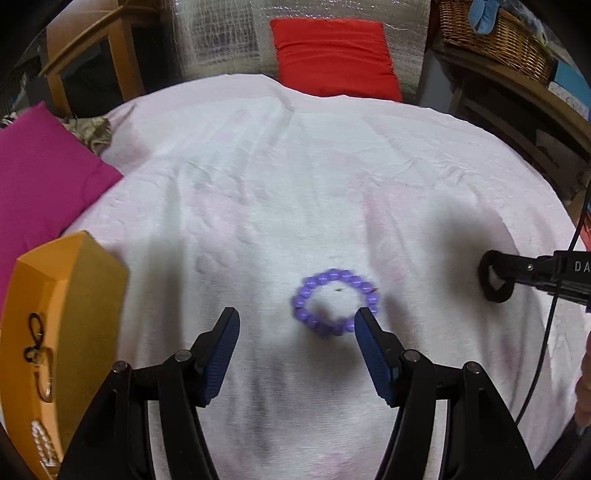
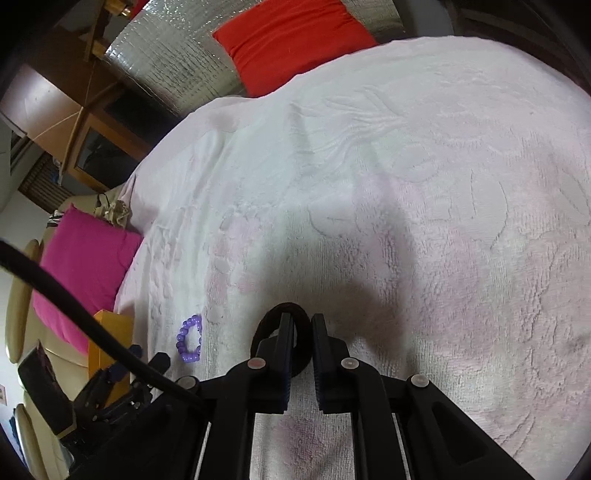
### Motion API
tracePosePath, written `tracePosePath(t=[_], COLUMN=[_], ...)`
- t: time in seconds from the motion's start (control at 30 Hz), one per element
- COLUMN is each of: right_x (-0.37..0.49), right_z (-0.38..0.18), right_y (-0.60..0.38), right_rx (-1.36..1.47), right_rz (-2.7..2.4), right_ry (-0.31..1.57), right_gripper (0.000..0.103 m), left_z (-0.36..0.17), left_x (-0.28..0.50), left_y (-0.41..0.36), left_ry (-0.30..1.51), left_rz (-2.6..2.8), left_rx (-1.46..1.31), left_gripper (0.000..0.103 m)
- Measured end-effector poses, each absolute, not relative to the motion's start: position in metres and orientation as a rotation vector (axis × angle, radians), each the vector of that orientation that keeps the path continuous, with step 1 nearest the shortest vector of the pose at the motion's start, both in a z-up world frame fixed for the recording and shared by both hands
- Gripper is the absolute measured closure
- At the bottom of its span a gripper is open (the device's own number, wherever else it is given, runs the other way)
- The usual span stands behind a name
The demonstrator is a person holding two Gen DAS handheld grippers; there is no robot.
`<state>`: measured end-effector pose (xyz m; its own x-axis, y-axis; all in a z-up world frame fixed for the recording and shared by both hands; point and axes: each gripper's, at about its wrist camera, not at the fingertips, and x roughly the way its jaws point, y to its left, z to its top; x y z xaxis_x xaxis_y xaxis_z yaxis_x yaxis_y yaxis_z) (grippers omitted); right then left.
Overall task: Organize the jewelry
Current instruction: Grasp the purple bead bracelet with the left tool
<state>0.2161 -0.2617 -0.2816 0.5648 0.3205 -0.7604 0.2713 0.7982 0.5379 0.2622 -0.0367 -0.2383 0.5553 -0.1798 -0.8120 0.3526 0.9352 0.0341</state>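
A purple bead bracelet (image 1: 335,302) lies flat on the white towel-covered table (image 1: 295,166). My left gripper (image 1: 297,325) is open just above it, the right fingertip over its near-right edge. An orange box (image 1: 59,314) at the left holds a black cord piece (image 1: 35,343) and a pearl string (image 1: 44,443). My right gripper (image 2: 302,325) is nearly closed on a black hair tie (image 2: 277,325); it also shows in the left wrist view (image 1: 496,275) at the right. The bracelet (image 2: 190,339) and box (image 2: 110,339) appear at the left of the right wrist view.
A magenta cushion (image 1: 40,177) lies at the table's left edge and a red cushion (image 1: 332,55) at the far edge. A wicker basket (image 1: 498,33) sits on shelves at the far right. A black cable (image 1: 554,314) hangs by the right gripper.
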Motion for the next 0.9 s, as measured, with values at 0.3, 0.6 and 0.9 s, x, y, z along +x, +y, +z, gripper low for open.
tracePosePath(t=[0.3, 0.6, 0.9], right_x=[0.215, 0.216, 0.219], right_z=[-0.29, -0.292, -0.292], right_y=[-0.265, -0.265, -0.265], right_rx=[0.7, 0.708, 0.707], right_rz=[0.041, 0.058, 0.068], right_ry=[1.01, 1.02, 1.025], right_gripper=[0.092, 0.092, 0.092], left_z=[-0.258, -0.266, -0.268], left_x=[0.273, 0.294, 0.305], left_y=[-0.055, -0.073, -0.073], left_ry=[1.012, 0.996, 0.98], left_rz=[-0.345, -0.347, -0.349], left_rx=[0.213, 0.188, 0.166], left_gripper=[0.035, 0.029, 0.033])
